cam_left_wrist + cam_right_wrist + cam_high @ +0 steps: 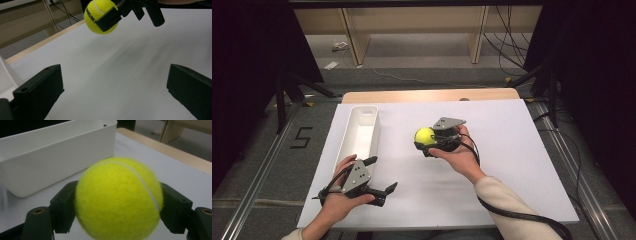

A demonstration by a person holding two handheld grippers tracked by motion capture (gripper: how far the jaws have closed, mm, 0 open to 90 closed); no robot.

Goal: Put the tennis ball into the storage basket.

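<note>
High view looked forward and down on the tabletop [512, 130]; each claw view rode low, close; all shared the tennis ball [425, 135].

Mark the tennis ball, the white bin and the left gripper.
tennis ball [117, 198]: right gripper view, middle of the yellow felt.
white bin [374, 131]: high view, right side wall.
left gripper [382, 176]: high view, gap midway between its open fingertips.
</note>
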